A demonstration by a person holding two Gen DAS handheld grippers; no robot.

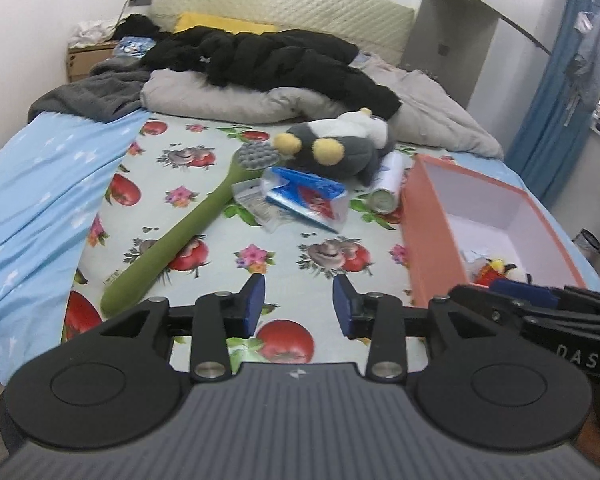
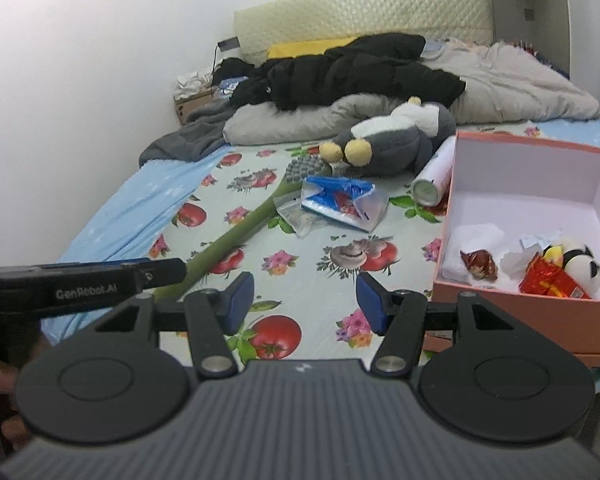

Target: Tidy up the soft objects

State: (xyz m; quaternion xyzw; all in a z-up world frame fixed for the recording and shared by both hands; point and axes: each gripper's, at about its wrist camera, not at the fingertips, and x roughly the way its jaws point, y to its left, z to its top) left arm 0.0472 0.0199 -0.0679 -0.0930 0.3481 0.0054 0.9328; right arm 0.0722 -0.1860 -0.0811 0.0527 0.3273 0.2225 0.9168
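Observation:
A grey and white plush penguin (image 1: 340,144) (image 2: 396,136) with yellow feet lies on the bed's fruit-print sheet, far from both grippers. A pink open box (image 1: 428,216) (image 2: 512,308) stands at the right and holds a small panda plush (image 2: 576,260), a red packet (image 2: 548,284) and white tissue. My left gripper (image 1: 299,304) is open and empty above the sheet, left of the box. My right gripper (image 2: 305,300) is open and empty near the box's front left corner.
A long green brush (image 1: 172,240) (image 2: 236,236) lies diagonally on the sheet. A blue and white packet (image 1: 308,196) (image 2: 340,200) and a white can (image 1: 388,184) (image 2: 432,180) lie near the penguin. A black jacket (image 1: 276,60), grey duvet and blue sheet cover the back.

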